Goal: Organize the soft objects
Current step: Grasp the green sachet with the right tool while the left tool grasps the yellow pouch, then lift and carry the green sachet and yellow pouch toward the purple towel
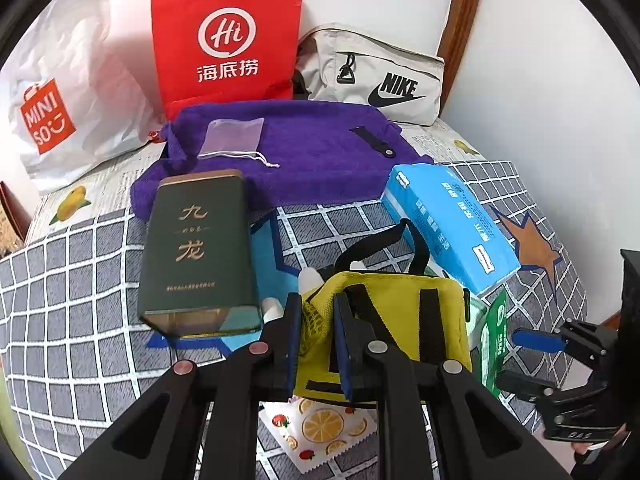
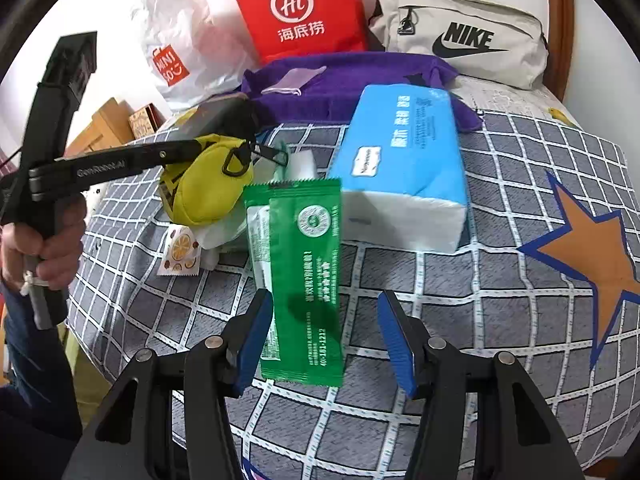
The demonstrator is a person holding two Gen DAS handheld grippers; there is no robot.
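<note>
Right gripper (image 2: 326, 340) — jaws apart, nothing between the pads. The green sachet (image 2: 304, 280) lies flat on the checked bedspread (image 2: 480, 280), its near end reaching in between the open fingers, long axis running straight away from the tool. A straight close would likely catch it across its narrow width.

Left gripper (image 1: 318, 344) — clamped on the near corner of the yellow pouch (image 1: 384, 320), pinching mesh and cloth. The pouch sits just left of the sachet, soft padded fabric with black straps, puffed and rounded.

Beyond the sachet, touching its far end: blue tissue pack (image 2: 400, 160), crinkly film, blocky but squashable. Left of the pouch, a dark green tin (image 1: 200, 248), rigid. Farthest back from the sachet — purple towel (image 1: 304, 160), fuzzy, then a red bag (image 1: 228, 36) against the wall.
</note>
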